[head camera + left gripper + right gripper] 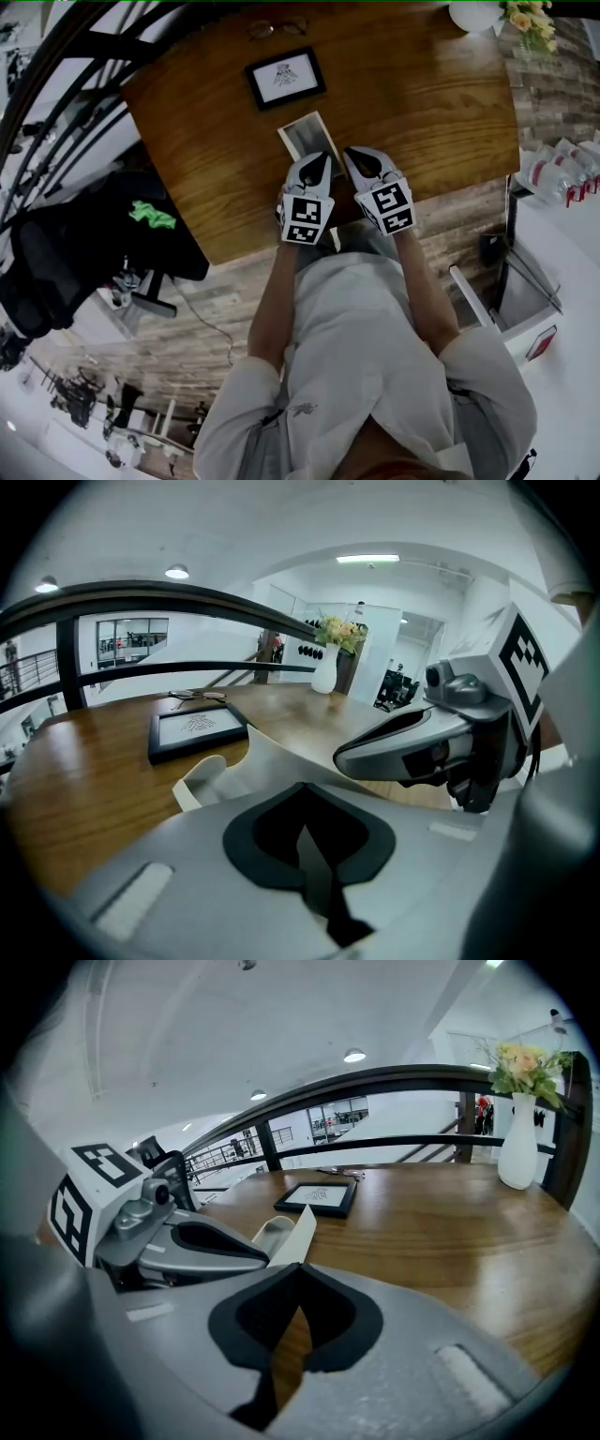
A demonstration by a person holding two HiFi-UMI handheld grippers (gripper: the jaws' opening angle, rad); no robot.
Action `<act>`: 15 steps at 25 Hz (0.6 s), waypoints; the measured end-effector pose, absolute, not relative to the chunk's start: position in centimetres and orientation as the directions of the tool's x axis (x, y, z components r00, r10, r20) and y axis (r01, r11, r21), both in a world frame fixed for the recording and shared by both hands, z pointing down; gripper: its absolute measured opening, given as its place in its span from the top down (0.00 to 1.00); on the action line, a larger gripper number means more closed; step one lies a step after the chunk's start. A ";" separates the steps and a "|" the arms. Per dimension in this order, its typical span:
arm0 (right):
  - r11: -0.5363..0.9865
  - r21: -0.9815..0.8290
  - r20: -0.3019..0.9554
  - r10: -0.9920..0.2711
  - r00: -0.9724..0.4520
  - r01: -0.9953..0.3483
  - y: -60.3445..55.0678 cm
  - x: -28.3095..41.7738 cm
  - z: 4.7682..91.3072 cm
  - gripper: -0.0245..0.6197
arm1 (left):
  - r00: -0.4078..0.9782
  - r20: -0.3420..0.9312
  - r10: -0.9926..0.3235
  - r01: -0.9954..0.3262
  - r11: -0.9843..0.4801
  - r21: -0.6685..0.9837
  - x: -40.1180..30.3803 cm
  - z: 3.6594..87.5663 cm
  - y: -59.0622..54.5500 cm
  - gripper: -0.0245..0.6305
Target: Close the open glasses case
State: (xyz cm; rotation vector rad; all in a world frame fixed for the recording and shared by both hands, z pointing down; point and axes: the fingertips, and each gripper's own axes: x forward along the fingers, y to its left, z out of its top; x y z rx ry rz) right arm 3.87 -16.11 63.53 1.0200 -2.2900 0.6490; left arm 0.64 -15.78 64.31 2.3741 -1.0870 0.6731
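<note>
The open glasses case (307,135) is pale cream and lies on the wooden table (187,141), lid raised, just beyond both grippers. In the left gripper view the case (208,777) sits right ahead of my left gripper (302,791), whose jaws are shut with nothing in them. The right gripper view shows the case's lid (298,1234) standing up in front of my right gripper (298,1271), also shut and empty. From the head view the left gripper (317,159) and right gripper (355,154) hover side by side at the case's near end. I cannot tell whether either touches it.
A black picture frame (286,78) lies beyond the case, with a pair of glasses (277,28) behind it. A white vase (475,14) with flowers (531,19) stands at the far right corner. A dark railing (187,597) runs behind the table.
</note>
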 end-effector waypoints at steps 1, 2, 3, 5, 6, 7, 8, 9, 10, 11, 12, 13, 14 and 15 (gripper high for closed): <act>0.596 -0.203 0.649 -0.512 -0.563 -0.777 -16.0 3.8 63.6 0.96 | 0.576 0.590 -0.566 -0.780 -0.596 0.190 0.7 64.3 -15.7 0.93; 0.596 -0.203 0.651 -0.511 -0.562 -0.777 -15.9 3.7 63.7 0.96 | 0.579 0.588 -0.564 -0.778 -0.599 0.192 0.8 64.3 -15.7 0.93; 0.596 -0.203 0.652 -0.510 -0.562 -0.777 -15.8 3.6 63.7 0.96 | 0.583 0.587 -0.563 -0.775 -0.601 0.194 0.9 64.3 -15.6 0.93; 0.598 -0.204 0.654 -0.506 -0.563 -0.775 -15.6 3.4 63.8 0.96 | 0.589 0.583 -0.559 -0.771 -0.604 0.199 1.0 64.3 -15.5 0.93; 0.599 -0.205 0.656 -0.503 -0.563 -0.774 -15.5 3.3 63.9 0.96 | 0.592 0.582 -0.557 -0.769 -0.606 0.202 1.0 64.4 -15.5 0.93; 0.599 -0.206 0.657 -0.501 -0.563 -0.774 -15.4 3.2 64.0 0.96 | 0.595 0.581 -0.555 -0.767 -0.609 0.203 1.1 64.4 -15.4 0.93; 0.599 -0.207 0.659 -0.499 -0.563 -0.774 -15.2 3.1 64.1 0.96 | 0.597 0.581 -0.553 -0.765 -0.611 0.205 1.2 64.4 -15.3 0.93; 0.599 -0.209 0.660 -0.497 -0.563 -0.773 -15.1 3.0 64.2 0.96 | 0.599 0.581 -0.551 -0.763 -0.613 0.206 1.2 64.5 -15.2 0.93; 0.598 -0.211 0.661 -0.495 -0.564 -0.773 -15.0 2.9 64.3 0.96 | 0.601 0.580 -0.550 -0.761 -0.615 0.206 1.2 64.5 -15.1 0.93; 0.598 -0.212 0.662 -0.494 -0.564 -0.773 -14.9 2.8 64.4 0.96 | 0.603 0.579 -0.549 -0.760 -0.616 0.207 1.2 64.5 -15.1 0.93; 0.598 -0.212 0.663 -0.493 -0.563 -0.773 -14.8 2.7 64.4 0.96 | 0.604 0.577 -0.549 -0.759 -0.618 0.207 1.2 64.4 -15.0 0.93; 0.599 -0.211 0.663 -0.493 -0.564 -0.772 -14.8 2.6 64.3 0.96 | 0.606 0.576 -0.549 -0.758 -0.619 0.208 1.2 64.4 -15.0 0.93; 0.601 -0.210 0.663 -0.492 -0.564 -0.771 -14.7 2.6 64.3 0.96 | 0.607 0.576 -0.548 -0.757 -0.619 0.208 1.2 64.3 -15.0 0.93; 0.603 -0.209 0.663 -0.491 -0.565 -0.770 -14.7 2.5 64.3 0.96 | 0.607 0.575 -0.548 -0.757 -0.619 0.209 1.2 64.3 -14.9 0.93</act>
